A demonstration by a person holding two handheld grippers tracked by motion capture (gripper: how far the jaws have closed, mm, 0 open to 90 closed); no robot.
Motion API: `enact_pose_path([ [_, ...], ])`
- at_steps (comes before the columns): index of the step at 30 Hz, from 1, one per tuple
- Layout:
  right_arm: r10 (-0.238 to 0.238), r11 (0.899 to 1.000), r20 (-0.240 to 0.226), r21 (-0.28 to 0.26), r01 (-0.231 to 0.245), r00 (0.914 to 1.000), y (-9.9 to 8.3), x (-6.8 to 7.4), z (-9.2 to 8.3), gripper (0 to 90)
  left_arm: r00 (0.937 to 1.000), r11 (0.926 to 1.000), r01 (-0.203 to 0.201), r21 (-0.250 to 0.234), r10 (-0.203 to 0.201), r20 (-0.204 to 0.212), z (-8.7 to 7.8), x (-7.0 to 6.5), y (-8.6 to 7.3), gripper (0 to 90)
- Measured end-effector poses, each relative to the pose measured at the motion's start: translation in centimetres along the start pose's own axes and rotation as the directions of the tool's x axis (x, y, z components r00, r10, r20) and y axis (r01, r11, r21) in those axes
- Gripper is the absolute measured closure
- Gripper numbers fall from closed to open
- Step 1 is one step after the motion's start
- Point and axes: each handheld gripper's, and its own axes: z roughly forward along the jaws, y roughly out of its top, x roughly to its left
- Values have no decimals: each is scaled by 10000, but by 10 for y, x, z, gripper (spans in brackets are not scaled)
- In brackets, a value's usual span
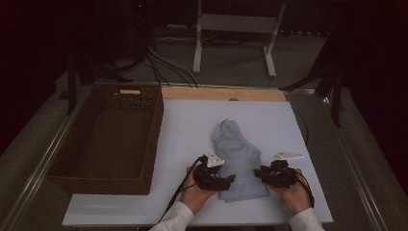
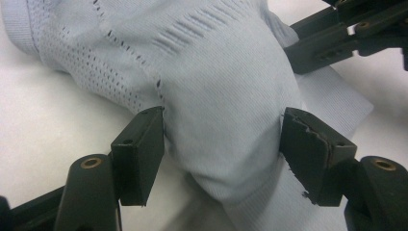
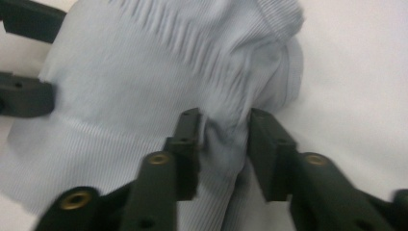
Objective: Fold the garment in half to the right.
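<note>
The pale blue garment lies crumpled on the white board, near its front edge and between our two hands. We find no brand, label or writing on it; the knit shows only rows of small holes and short slits, with ribbed bands along its edges. In the high view its long axis runs from the near edge of the board away from us, leaning a little to the left, with the narrower bunched end farthest off and the broader end nearest us.

Our left gripper meets the garment from its left side. In the left gripper view the jaws stand fairly wide with a thick fold of cloth bulging between them, both pads against the fabric. Our right gripper comes in from the right. Its jaws sit closer together around a thin ridge of cloth, but we cannot tell whether the pads are pressing on it.

A brown wicker basket stands on the left, just beside the board.
</note>
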Motion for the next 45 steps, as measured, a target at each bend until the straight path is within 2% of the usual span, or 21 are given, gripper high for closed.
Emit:
enact_pose_path([
  [7,327,9994,133,119,-328,9994,-14,3,-8,422,9998,9998,-170,74,169,79,-6,-3,-7,314],
  [13,514,9976,334,440,-529,9981,-24,3,-5,355,9998,9997,-116,233,113,137,-8,-5,-15,310],
  [17,564,9964,335,608,-584,9978,-26,3,-3,352,9997,9991,-80,410,70,242,-8,-7,-23,310],
  [25,621,9938,130,914,-630,9980,-27,3,0,424,9986,9973,-34,728,-4,526,-7,-11,-31,332],
  [31,620,9922,-260,1095,-588,9977,-27,6,0,570,9964,9952,-159,969,77,843,-2,-17,-32,352],
  [32,608,9920,-283,1120,-573,9977,-26,6,-1,623,9956,9950,-152,991,59,930,-2,-17,-31,356],
  [33,608,9920,-283,1120,-573,9977,-26,6,-1,623,9956,9950,-152,991,59,930,-2,-17,-31,364],
  [34,707,9918,-552,1101,-644,9960,-26,5,-2,702,9955,9948,-158,1008,62,948,-1,-19,-31,364],
  [36,646,9926,-625,1066,-577,9960,-26,7,-3,781,9950,9943,-194,1051,89,997,0,-20,-31,377],
  [41,501,9938,-510,1016,-447,9974,-25,9,-5,795,9938,9938,-179,1096,57,1109,2,-22,-29,403],
  [42,338,9951,-540,950,-286,9980,-25,9,-6,795,9935,9939,-126,1093,0,1140,2,-22,-29,414],
  [45,388,9955,-529,881,-341,9978,-26,7,-7,795,9924,9940,-127,1085,-8,1233,3,-25,-28,415],
])
